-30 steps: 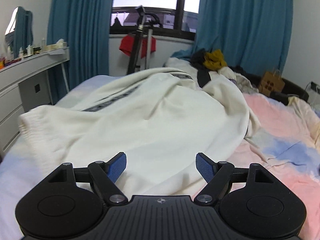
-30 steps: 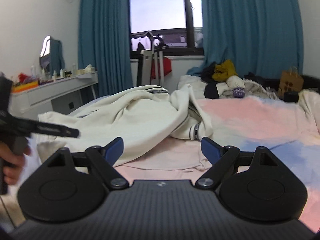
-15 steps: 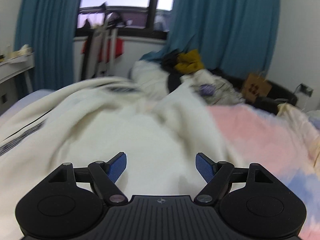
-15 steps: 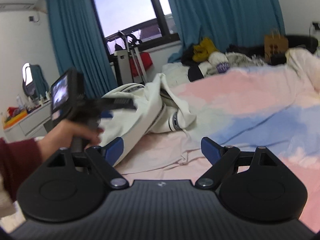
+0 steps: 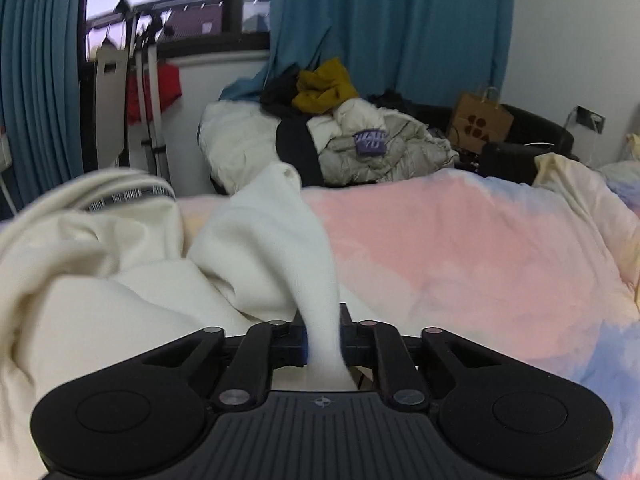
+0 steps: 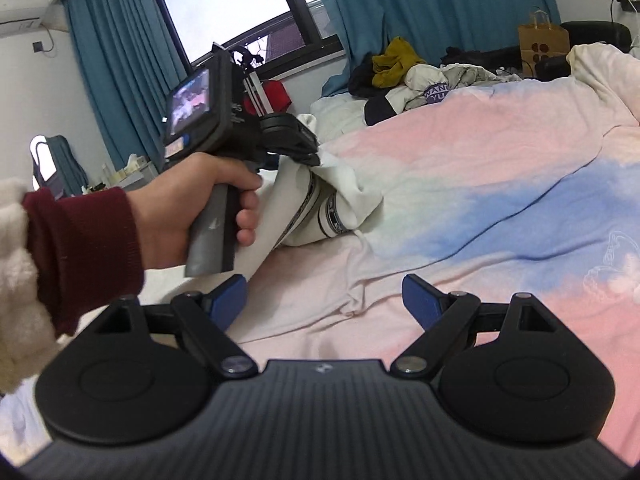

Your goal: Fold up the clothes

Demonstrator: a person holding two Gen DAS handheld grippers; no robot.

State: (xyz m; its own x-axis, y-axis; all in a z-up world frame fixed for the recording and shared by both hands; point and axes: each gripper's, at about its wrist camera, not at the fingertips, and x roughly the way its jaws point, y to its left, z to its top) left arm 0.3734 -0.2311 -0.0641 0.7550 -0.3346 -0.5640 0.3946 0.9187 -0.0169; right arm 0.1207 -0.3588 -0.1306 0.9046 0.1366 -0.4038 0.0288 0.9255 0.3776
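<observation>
Cream garment (image 5: 260,248) between closing left hand-held gripper (image 5: 324,344) jaws.

Teal curtains (image 5: 392,32), brown paper bag (image 5: 482,122), pink-and-blue duvet (image 6: 500,168), mustard garment (image 5: 324,86) atop far pile.

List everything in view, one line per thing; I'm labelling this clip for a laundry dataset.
Cream garment: one, cream, left on bed.
Bedcover: one, pink and blue, on bed.
Clothes pile: one, mixed colours, far end by curtains.
Paper bag: one, brown, far right.
Curtains: teal, flanking window.
Left gripper: black, jaws closing on cream garment.
Left hand: one, dark red sleeve, holding its handle.
Right gripper: black, blue pads, open over bedcover.
</observation>
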